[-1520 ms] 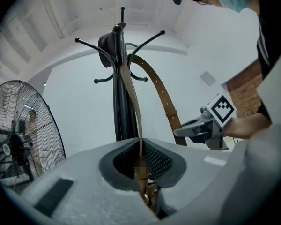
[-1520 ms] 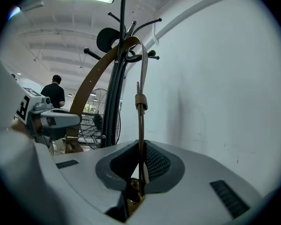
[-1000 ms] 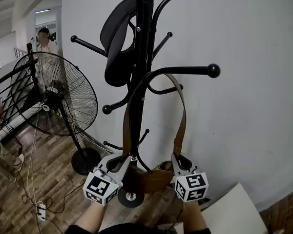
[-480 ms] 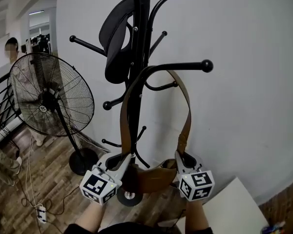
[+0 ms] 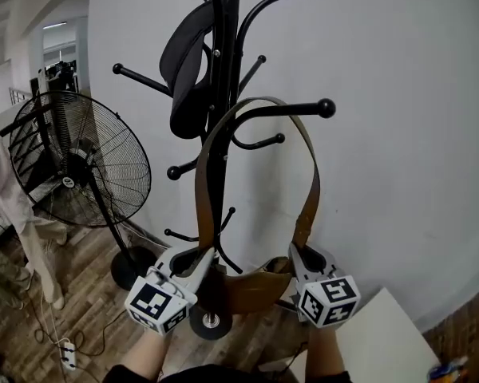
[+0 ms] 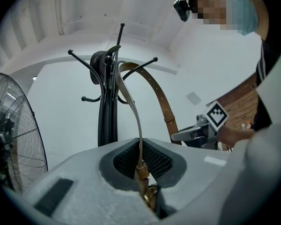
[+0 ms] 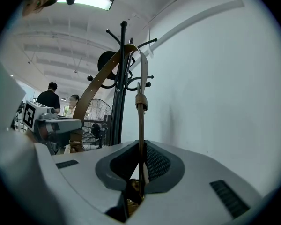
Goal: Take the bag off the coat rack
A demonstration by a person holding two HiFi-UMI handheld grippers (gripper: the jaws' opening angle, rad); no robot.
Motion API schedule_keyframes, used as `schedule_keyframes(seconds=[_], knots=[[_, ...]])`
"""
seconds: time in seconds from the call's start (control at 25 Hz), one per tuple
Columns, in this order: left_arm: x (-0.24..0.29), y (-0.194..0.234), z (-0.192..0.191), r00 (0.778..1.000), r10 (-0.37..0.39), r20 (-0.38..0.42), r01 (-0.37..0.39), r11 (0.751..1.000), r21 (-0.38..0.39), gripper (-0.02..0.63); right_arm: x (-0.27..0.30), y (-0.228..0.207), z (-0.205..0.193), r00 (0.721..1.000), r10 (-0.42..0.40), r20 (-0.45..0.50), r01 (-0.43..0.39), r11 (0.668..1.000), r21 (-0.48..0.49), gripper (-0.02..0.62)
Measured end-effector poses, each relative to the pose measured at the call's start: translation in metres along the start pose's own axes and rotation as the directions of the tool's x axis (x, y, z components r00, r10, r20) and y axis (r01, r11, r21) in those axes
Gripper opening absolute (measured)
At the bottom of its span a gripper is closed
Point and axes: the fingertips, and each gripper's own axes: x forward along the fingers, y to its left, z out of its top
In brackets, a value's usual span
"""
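Head view: the left gripper [image 5: 199, 258] and the right gripper [image 5: 305, 255] sit side by side, with the brown bag [image 5: 251, 292] hanging between them and just below their jaws. Each is clenched on one end of the bag's strap [image 5: 310, 190]. From the jaws the strap climbs and arches over a ball-tipped hook arm [image 5: 291, 108] of the black coat rack [image 5: 223, 70]. I cannot tell whether it rests on that arm or clears it. Higher up the rack hangs a black cap [image 5: 185, 62]. A standing fan [image 5: 88, 166] is off to the left gripper's outer side.

Left gripper view: the jaws are closed on the strap where it meets a brass fitting [image 6: 143, 191]. The strap runs straight ahead from the pads to the rack. The right gripper appears off to the right, a hand on it.

Right gripper view: the jaws pinch the strap edge-on. A leather keeper loop [image 7: 140, 102] sits on the strap above the pads. The left gripper lies to the left, the rack ahead.
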Motion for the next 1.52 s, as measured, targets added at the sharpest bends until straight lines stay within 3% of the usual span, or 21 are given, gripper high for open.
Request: schedule_keyframes(seconds=[0.32,0.8,1.2,1.4,1.52], knots=[[0.0,-0.007,0.021,0.999,-0.037,0.031,0.036,0.999,0.038,0.021,-0.013,-0.003,0.016,0.999,-0.021,0.046,0.019,1.0,0.024,0.026],[0.009,-0.034,0.062,0.984,-0.157,0.088,0.146,0.982,0.117,0.023,-0.053,-0.015,0.05,0.983,-0.129,0.127,0.125,0.991,0.04,0.026],[-0.012,-0.053,0.06,0.972,-0.223,0.079,0.214,0.971,0.105,0.021,-0.093,-0.001,0.051,0.969,-0.199,0.146,0.192,0.98,0.056,0.026],[-0.031,-0.055,0.054,0.967,-0.231,0.108,0.222,0.971,0.085,0.021,-0.111,0.016,0.041,0.962,-0.213,0.169,0.199,0.976,0.094,0.026],[-0.046,-0.055,0.047,0.971,-0.225,0.085,0.22,0.973,0.07,0.021,-0.122,0.03,0.032,0.961,-0.224,0.162,0.206,0.971,0.118,0.026]])
